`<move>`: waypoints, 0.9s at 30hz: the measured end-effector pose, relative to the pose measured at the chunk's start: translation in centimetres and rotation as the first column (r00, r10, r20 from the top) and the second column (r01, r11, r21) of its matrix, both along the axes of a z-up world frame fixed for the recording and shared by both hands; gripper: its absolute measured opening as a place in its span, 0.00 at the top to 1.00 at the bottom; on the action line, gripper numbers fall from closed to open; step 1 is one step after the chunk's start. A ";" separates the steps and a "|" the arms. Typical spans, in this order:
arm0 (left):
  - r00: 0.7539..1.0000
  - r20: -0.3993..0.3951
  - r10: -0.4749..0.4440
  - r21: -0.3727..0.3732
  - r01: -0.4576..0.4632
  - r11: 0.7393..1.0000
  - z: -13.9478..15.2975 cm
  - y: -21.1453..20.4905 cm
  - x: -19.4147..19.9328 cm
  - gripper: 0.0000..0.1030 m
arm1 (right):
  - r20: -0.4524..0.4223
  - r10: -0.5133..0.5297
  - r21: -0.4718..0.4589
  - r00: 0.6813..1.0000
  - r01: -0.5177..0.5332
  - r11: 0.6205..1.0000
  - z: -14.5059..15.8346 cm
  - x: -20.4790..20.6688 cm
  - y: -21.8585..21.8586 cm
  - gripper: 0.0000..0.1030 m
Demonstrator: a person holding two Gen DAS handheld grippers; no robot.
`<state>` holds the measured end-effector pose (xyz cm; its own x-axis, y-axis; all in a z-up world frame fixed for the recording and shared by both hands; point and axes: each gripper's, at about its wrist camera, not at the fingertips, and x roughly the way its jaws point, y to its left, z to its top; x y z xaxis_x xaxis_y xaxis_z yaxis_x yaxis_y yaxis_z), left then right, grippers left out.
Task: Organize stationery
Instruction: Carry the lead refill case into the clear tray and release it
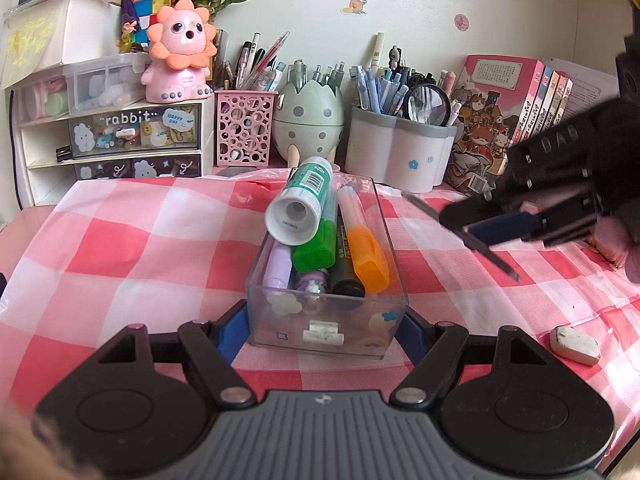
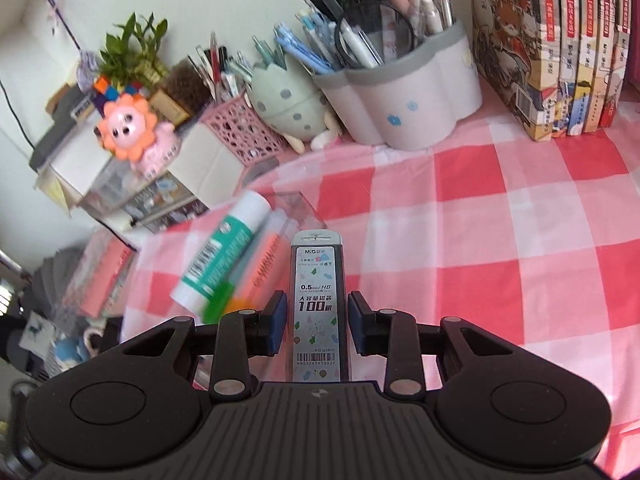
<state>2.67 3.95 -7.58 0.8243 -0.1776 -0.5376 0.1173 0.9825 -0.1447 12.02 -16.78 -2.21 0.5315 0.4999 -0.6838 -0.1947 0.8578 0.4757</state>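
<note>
Clutter fills the clear box [image 1: 326, 312], clamped by the left tool [image 1: 322, 326] on the counter [image 1: 120, 240]. The right tool [image 2: 317, 322] grips a lead case [image 2: 317, 304] beside it; adding it could dislodge the perched glue stick [image 1: 300, 204].

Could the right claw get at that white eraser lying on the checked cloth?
Probably not yet: the right claw is already full, holding a lead refill case. The eraser itself lies in the open, nothing around it.
</note>
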 end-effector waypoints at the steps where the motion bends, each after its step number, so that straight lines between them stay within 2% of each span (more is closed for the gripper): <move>1: 1.000 0.000 0.000 0.000 0.000 1.000 0.0 0.0 0.0 0.52 | 0.004 -0.005 0.008 1.000 0.005 1.000 0.3 0.2 0.3 0.68; 5: 1.000 0.000 0.000 0.000 0.000 1.000 0.0 0.0 0.0 0.52 | 0.003 -0.026 0.008 1.000 0.026 1.000 1.1 1.2 1.9 0.68; 18: 1.000 0.000 0.000 -0.001 0.000 1.000 0.0 0.0 0.0 0.52 | -0.032 -0.101 -0.166 0.994 0.094 0.982 1.7 4.0 7.6 0.68; 27: 1.000 0.001 0.000 -0.005 0.000 1.000 0.0 0.0 -0.1 0.52 | -0.059 -0.112 -0.126 0.992 0.104 0.987 1.5 4.1 8.4 0.65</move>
